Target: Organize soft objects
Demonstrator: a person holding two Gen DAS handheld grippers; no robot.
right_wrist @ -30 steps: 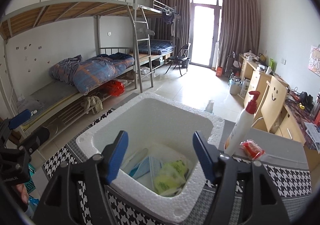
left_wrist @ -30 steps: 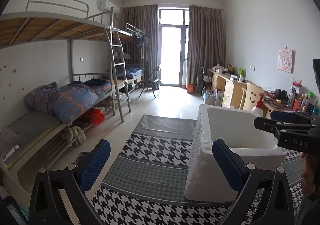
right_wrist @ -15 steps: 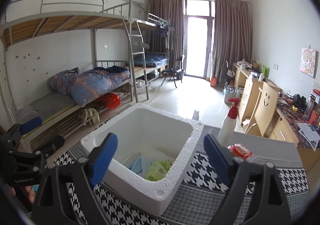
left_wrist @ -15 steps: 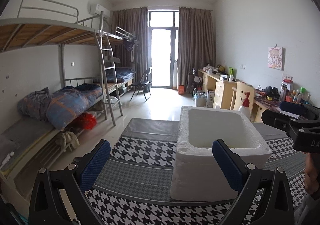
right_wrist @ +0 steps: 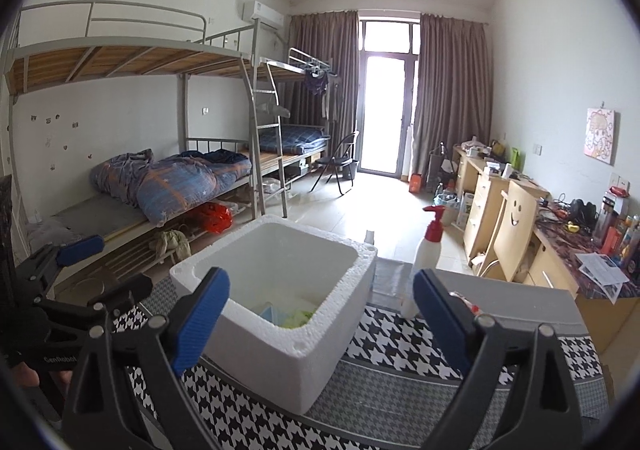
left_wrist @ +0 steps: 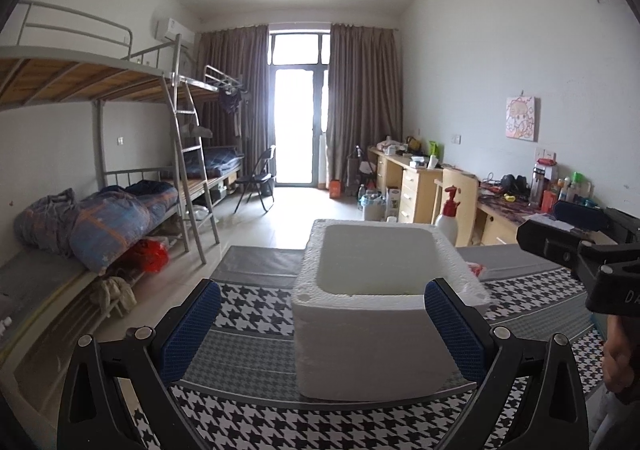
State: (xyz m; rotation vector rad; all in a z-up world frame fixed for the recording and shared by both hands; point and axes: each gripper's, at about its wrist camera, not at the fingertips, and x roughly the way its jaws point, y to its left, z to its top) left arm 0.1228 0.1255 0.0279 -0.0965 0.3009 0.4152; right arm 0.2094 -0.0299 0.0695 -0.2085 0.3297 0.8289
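Observation:
A white foam box [left_wrist: 380, 310] [right_wrist: 280, 306] stands on the houndstooth cloth [left_wrist: 248, 306] of the table. Inside it a blue mask [right_wrist: 272, 314] and a green packet [right_wrist: 298, 317] show at the bottom in the right wrist view. A small red packet [left_wrist: 475, 270] [right_wrist: 464, 300] lies on the table right of the box, partly hidden. My left gripper [left_wrist: 320, 330] is open and empty, in front of the box. My right gripper [right_wrist: 320, 322] is open and empty, held back from the box's near corner.
A white pump bottle with a red top [left_wrist: 448, 215] [right_wrist: 426, 254] stands beside the box at its far right. Bunk beds [left_wrist: 100, 209] line the left wall. Desks [left_wrist: 416, 181] and a wooden chair [right_wrist: 516, 234] stand along the right wall.
Both grippers have pulled back and up from the box; it now looks smaller and farther. The right gripper's jaws have opened wider. The left view has swung so the box sits central.

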